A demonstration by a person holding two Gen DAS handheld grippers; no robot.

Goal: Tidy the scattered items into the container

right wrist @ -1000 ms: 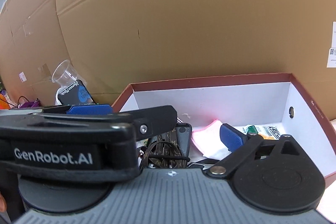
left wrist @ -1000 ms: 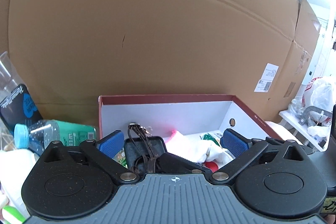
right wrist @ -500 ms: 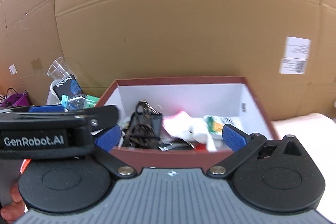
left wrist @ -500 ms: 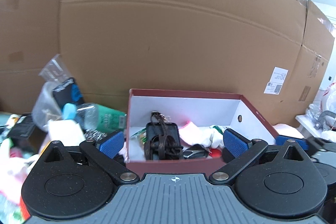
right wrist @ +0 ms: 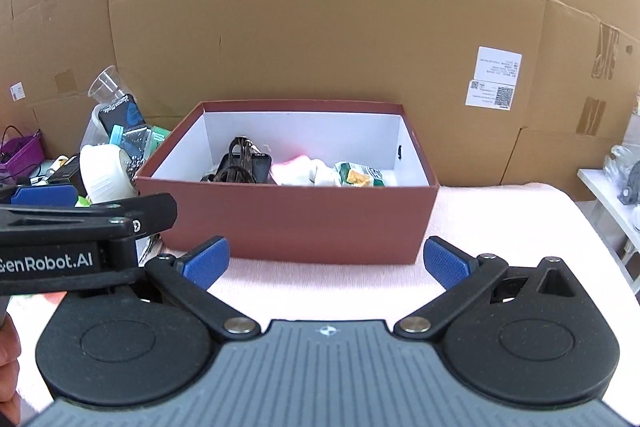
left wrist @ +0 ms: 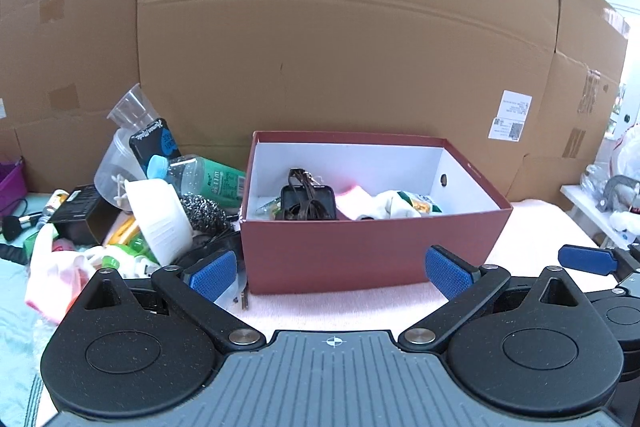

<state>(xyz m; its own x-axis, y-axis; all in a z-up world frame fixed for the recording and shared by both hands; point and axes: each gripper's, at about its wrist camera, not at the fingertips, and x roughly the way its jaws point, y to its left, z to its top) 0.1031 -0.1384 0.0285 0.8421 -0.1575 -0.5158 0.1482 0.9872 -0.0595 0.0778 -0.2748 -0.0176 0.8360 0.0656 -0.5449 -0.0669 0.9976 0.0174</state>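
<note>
Your left claw (left wrist: 330,274) was spread wide and held nothing, hanging just short of the near wall of the dark red shoebox (left wrist: 360,247). Your right claw (right wrist: 325,263) was likewise released and empty, facing that same wall across a bare strip of pink cloth (right wrist: 500,223). Inside the box lay a black case wrapped in brown straps (left wrist: 306,201), a pink-and-white cloth (left wrist: 360,203) and a snack packet (right wrist: 356,175). Left of the box, touching its side, the scattered pile crowded the counter: a white tub (left wrist: 160,219), a steel scourer (left wrist: 202,213) and a green-labelled bottle (left wrist: 208,177). Right of the box the pink cloth lay open up to its edge.
</note>
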